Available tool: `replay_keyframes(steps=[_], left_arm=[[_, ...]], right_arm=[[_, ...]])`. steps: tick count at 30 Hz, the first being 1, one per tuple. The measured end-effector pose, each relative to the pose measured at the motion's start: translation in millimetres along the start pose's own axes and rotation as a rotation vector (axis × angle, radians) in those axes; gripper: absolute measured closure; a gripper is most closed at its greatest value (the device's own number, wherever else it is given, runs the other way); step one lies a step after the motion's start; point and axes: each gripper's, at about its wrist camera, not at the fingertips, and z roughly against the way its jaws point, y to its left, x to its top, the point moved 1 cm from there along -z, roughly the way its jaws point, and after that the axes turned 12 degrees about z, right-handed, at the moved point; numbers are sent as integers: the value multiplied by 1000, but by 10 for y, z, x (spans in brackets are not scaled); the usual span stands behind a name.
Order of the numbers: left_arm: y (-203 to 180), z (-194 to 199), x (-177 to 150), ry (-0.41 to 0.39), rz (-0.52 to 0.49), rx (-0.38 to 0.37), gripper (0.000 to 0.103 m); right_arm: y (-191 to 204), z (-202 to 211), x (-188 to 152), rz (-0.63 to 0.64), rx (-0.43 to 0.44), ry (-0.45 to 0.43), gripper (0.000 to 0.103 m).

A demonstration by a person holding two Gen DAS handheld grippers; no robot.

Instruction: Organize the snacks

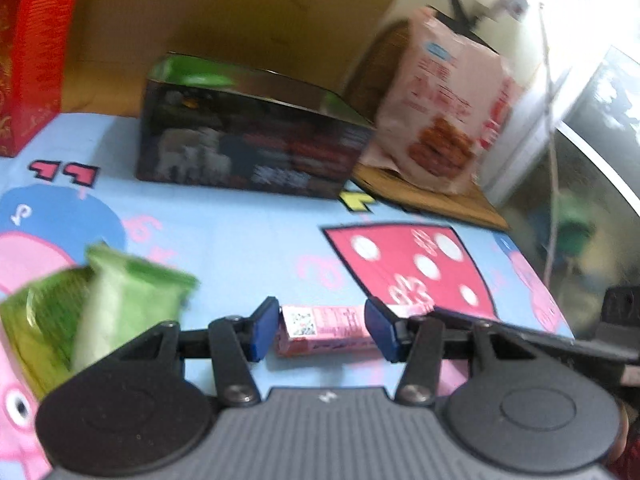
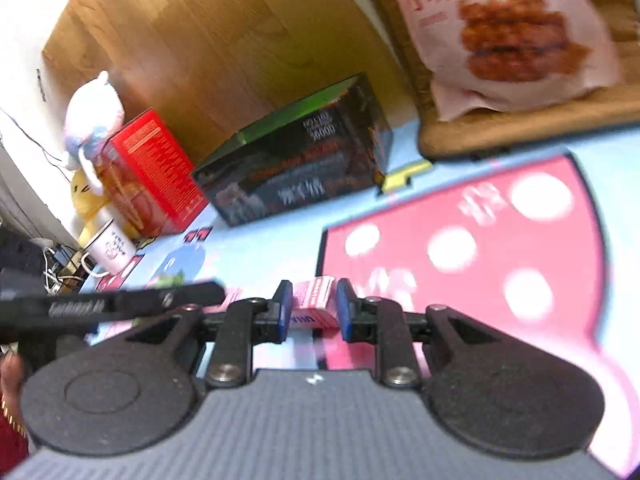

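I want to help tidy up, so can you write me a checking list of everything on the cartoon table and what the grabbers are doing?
Surface: cartoon-print tablecloth, blue with pink patches.
Job's things: small pink snack box lying flat; green snack packets; pink snack bag standing on a brown mat.
Clutter: black box, red box, white mug, plush toy.
Grippers: left hand-held gripper open around the pink box's length; right hand-held gripper open around its end.
Cables: tangle of cables beside the mug.
Surroundings: wooden board behind the boxes.
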Motion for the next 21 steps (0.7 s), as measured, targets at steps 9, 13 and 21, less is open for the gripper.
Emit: replay_keyframes(steps=[9,13,21], left_arm=[[-60,170,-208,45,7,-59,49],[-62,188,-235,56,11,-62,48],[-119,119,-286,77,-10,-47,50]], right_arm=[[284,478,-306,118,-12,-63,51],[341,460,-358,237,-118,-42,51],[381,210,-368,327,-182,16,66]])
